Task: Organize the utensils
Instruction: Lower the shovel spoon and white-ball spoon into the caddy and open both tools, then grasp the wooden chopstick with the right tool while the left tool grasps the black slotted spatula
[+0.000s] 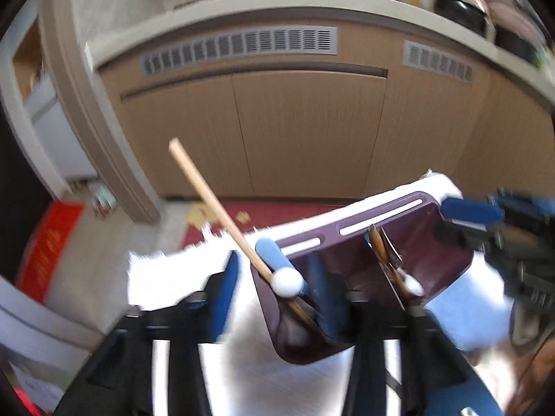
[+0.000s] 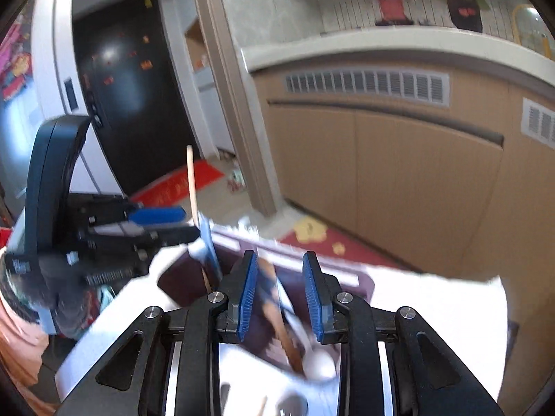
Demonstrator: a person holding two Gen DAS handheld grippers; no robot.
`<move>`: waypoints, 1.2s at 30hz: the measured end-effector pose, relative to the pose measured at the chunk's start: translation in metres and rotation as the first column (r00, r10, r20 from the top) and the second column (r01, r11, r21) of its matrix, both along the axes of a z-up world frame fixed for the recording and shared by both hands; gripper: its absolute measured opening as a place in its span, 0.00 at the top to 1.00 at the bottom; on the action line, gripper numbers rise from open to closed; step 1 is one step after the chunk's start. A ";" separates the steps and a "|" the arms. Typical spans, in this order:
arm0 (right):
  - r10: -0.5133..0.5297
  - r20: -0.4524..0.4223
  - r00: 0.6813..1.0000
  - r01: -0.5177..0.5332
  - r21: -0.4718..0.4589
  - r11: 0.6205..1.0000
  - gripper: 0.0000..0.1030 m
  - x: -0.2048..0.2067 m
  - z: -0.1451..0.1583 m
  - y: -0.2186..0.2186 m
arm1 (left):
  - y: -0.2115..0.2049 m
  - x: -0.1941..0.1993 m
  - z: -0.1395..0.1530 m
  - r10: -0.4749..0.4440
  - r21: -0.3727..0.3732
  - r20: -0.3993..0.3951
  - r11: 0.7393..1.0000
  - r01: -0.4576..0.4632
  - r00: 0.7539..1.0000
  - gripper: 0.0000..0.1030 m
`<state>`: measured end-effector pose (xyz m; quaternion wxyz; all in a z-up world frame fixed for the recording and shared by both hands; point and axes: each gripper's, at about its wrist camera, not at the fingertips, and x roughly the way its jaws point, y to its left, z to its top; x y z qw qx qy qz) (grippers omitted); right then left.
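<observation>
A purple divided utensil holder (image 1: 433,260) stands on the white table (image 1: 180,277). Its left compartment holds a wooden chopstick (image 1: 208,197) and a light-blue spoon with a white ball end (image 1: 286,280), both leaning up. My left gripper (image 1: 274,260) is open, and these two stand loose between its blue fingers. The right compartment holds brown utensils (image 1: 378,246). My right gripper (image 2: 281,277) hangs over that compartment, open, with a brown handle (image 2: 274,298) between the pads but apart from them. In the right wrist view the holder (image 2: 180,280) is blurred, and the left gripper (image 2: 184,223) sits beside the chopstick (image 2: 192,187).
Wooden cabinet doors with vent grilles (image 1: 277,131) stand behind the table. A red mat (image 2: 312,232) lies on the floor below. A black door (image 2: 128,79) is at the far left. The table's far edge (image 2: 451,277) runs close behind the holder.
</observation>
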<state>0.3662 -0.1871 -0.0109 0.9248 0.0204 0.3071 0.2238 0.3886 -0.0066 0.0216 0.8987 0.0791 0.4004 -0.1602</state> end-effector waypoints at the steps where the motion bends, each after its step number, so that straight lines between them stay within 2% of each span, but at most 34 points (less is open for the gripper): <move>1: -0.006 -0.014 1.000 0.006 -0.017 1.000 0.58 -0.006 -0.003 -0.002 | 0.005 -0.001 0.000 0.017 -0.031 -0.012 0.999 -0.018 1.000 0.44; 3: -0.029 -0.012 1.000 0.028 -0.059 0.998 0.44 -0.019 -0.006 -0.003 | 0.011 -0.005 0.000 0.051 -0.058 -0.019 0.997 -0.052 0.999 0.44; 4: -0.035 -0.007 0.999 0.034 -0.082 0.996 0.41 -0.027 -0.007 -0.004 | 0.014 -0.008 0.002 0.065 -0.070 -0.020 0.995 -0.066 0.998 0.44; 9: -0.059 0.003 0.998 0.058 -0.217 0.974 0.34 -0.068 -0.011 0.000 | 0.023 -0.041 0.008 0.141 -0.116 -0.051 0.982 -0.146 0.989 0.37; 12: -0.083 -0.012 0.996 0.077 -0.283 0.956 0.28 -0.095 -0.020 -0.001 | 0.017 -0.071 -0.003 0.119 -0.114 -0.096 0.985 -0.130 0.988 0.37; 15: -0.096 -0.042 0.995 0.078 -0.307 0.948 0.19 -0.119 -0.031 -0.004 | 0.005 -0.101 -0.029 0.055 -0.120 -0.184 0.990 -0.078 0.981 0.37; 18: -0.150 -0.015 0.989 0.136 -0.343 0.929 0.11 -0.141 -0.041 -0.009 | -0.015 -0.131 -0.063 -0.024 -0.127 -0.301 0.992 -0.015 0.953 0.37; 21: -0.233 0.014 0.972 0.222 -0.355 0.908 0.10 -0.162 -0.050 -0.020 | -0.034 -0.157 -0.089 -0.081 -0.147 -0.398 0.989 0.023 0.914 0.38; 23: -0.291 0.006 0.957 0.275 -0.351 0.895 0.10 -0.171 -0.057 -0.032 | -0.046 -0.168 -0.099 -0.090 -0.154 -0.435 0.988 0.025 0.896 0.38; 26: -0.353 -0.005 0.936 0.332 -0.332 0.883 0.11 -0.190 -0.066 -0.053 | -0.059 -0.173 -0.105 -0.058 -0.128 -0.442 0.992 0.001 0.895 0.40; 30: -0.373 -0.027 0.927 0.353 -0.271 0.896 0.11 -0.214 -0.072 -0.075 | -0.081 -0.173 -0.110 0.000 -0.031 -0.405 0.999 -0.014 0.914 0.41; 36: -0.398 -0.014 0.917 0.383 -0.248 0.890 0.11 -0.234 -0.075 -0.094 | -0.103 -0.167 -0.119 0.059 0.090 -0.357 0.996 -0.029 0.932 0.46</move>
